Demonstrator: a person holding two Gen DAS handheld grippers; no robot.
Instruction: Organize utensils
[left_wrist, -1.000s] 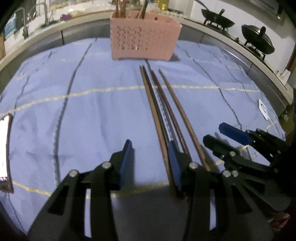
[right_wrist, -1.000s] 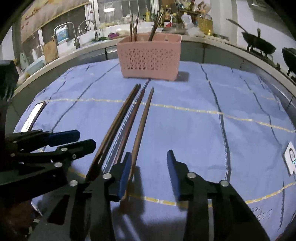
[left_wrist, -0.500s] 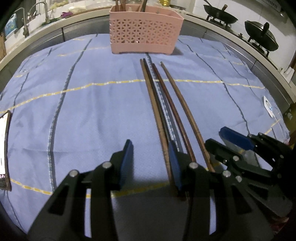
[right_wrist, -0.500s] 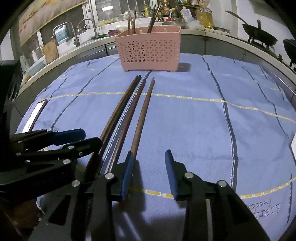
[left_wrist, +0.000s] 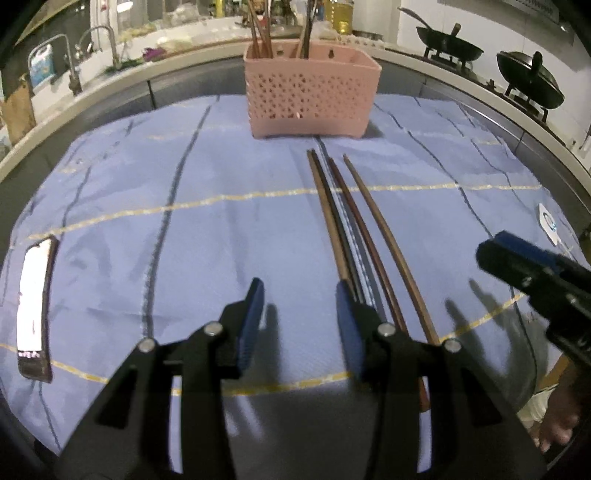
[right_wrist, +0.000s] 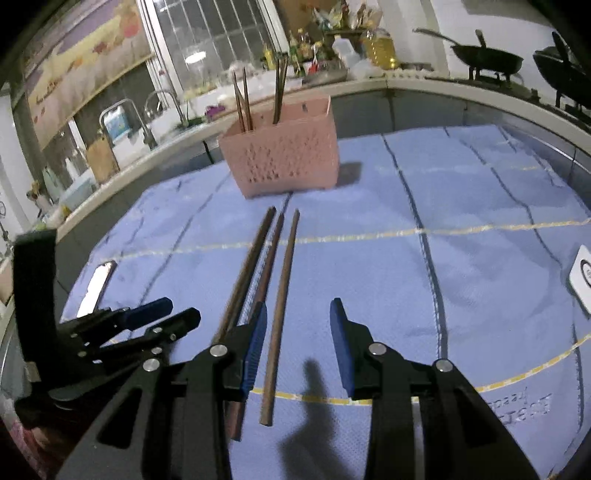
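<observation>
Both grippers, left (left_wrist: 299, 306) and right (right_wrist: 298, 325), gape empty over chopsticks (right_wrist: 281, 291), lined up for basket (right_wrist: 284, 162).

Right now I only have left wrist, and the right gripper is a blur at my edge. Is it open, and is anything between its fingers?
Observer: Open. The right gripper straddles the rightmost chopstick, with its jaws wide.
Operator: Gripped?
Observer: No. It lies flat on the blue cloth, closer to the gripper's left finger than to the other.
Operator: The rest of the chopsticks?
Observer: The other chopsticks run behind or left of that finger. None of them is in the gap.
</observation>
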